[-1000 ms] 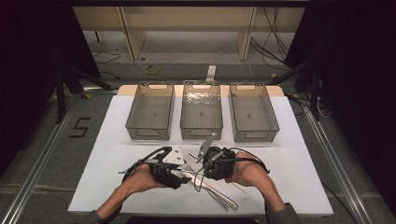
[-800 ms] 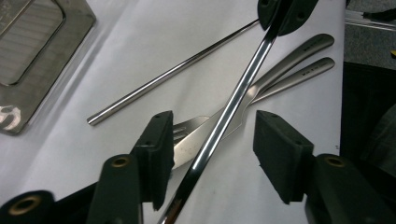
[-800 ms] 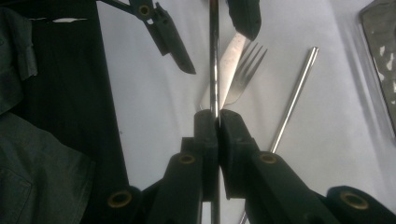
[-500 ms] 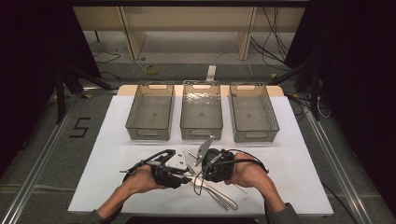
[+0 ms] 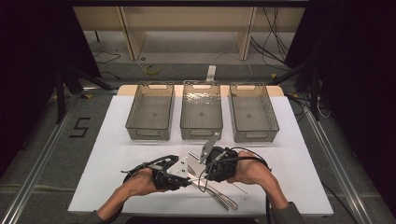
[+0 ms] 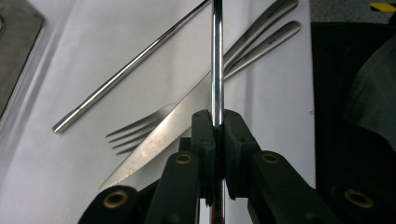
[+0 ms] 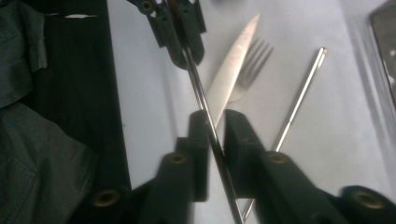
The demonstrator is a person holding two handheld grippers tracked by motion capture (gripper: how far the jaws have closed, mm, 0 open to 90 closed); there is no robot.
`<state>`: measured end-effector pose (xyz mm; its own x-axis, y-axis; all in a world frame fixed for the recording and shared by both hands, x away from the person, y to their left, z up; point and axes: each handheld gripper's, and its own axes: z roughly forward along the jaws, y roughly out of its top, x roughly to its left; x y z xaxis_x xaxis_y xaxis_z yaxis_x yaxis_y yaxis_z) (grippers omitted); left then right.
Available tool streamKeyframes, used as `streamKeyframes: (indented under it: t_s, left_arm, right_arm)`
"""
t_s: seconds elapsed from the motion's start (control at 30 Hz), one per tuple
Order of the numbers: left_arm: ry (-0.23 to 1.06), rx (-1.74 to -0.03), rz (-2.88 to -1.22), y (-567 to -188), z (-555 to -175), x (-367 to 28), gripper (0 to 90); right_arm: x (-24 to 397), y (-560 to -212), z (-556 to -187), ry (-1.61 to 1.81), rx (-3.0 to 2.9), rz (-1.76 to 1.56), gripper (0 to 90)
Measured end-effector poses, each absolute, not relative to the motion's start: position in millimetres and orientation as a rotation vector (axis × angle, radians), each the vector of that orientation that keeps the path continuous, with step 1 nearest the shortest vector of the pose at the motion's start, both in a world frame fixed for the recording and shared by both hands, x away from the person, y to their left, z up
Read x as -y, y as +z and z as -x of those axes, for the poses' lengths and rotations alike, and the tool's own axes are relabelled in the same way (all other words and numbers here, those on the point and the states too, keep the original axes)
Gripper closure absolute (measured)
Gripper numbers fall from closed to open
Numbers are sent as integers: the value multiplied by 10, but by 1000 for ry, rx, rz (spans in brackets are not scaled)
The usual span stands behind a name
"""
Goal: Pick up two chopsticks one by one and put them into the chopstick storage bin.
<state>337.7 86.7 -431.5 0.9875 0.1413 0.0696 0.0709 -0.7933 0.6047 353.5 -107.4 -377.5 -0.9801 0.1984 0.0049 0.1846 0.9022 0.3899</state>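
both grippers pinch the same thin shiny metal rod (image 6: 216, 60), lifted just above the white table (image 5: 116, 154). the left gripper (image 6: 216, 128) is clamped tight on one end. the right gripper (image 7: 212, 135) squeezes it too. under it lie a smooth silver knife (image 6: 163, 140) and a silver fork (image 6: 135, 133), partly hidden. another thin rod (image 6: 126, 70) lies beside them.

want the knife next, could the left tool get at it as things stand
Probably not yet: the left tool is shut on a thin metal rod. The knife lies bare on the table just beyond, overlapping a fork.
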Motion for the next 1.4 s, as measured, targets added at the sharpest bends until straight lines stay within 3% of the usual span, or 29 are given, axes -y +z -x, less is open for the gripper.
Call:
streamKeyframes:
  t_s: [0.1,0.3,0.63,1.1,1.4]
  left_arm:
    - [170,-202,-2488,-4314,-3419,-913,838]
    - [238,-334,-2455,-4274,-3497,-997,838]
    - [313,-531,-2377,-4166,-3634,-1208,837]
    - [354,-822,-2194,-3952,-3994,-1705,837]
    - [431,-956,-2139,-3831,-4357,-1855,837]
  right_arm:
    - [1145,-3710,-3561,721,-2943,-368,566]
    - [1266,-3554,-3599,902,-2766,-518,393]
    - [1424,-3550,-3601,1044,-2595,-655,339]
    - [1646,-4128,-3575,964,-2603,-811,295]
    - [1649,-4234,-3503,961,-2616,-810,291]
